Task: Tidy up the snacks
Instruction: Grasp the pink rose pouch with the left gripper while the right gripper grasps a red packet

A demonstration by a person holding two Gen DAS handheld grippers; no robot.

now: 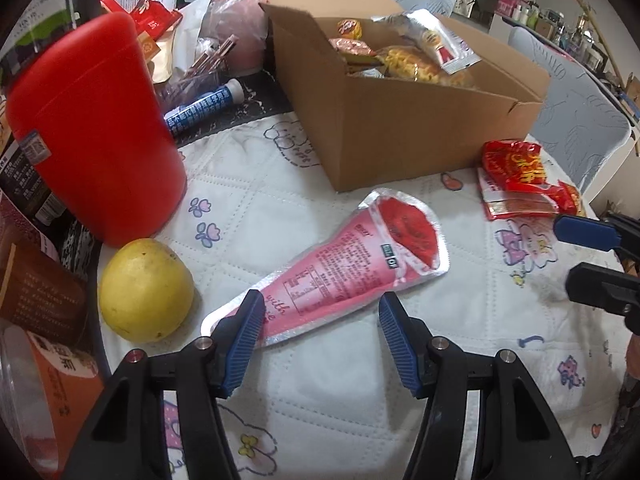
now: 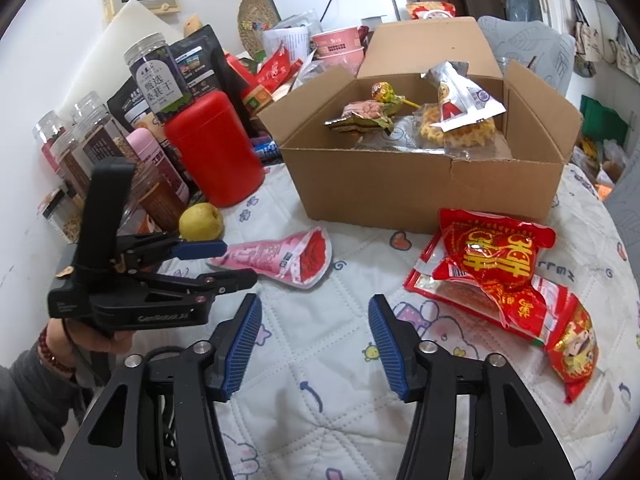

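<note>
Here, one pink cone-shaped snack packet (image 1: 340, 268) lies flat on the quilted cloth (image 1: 304, 392) at lower centre, its long axis running from lower left to upper right, narrow tip toward me, wide red end toward the one cardboard box (image 1: 400, 128) in the upper middle. My left gripper (image 1: 316, 320) stands released, fingers either side of the tip, not pressing it. My right gripper (image 2: 316, 320) is likewise unclenched over bare cloth, nothing between. Three red packets (image 2: 496, 264) are piled at right. One yellow fruit (image 1: 146, 288) sits beside one red canister (image 1: 96, 128). The packet reads "with".
</note>
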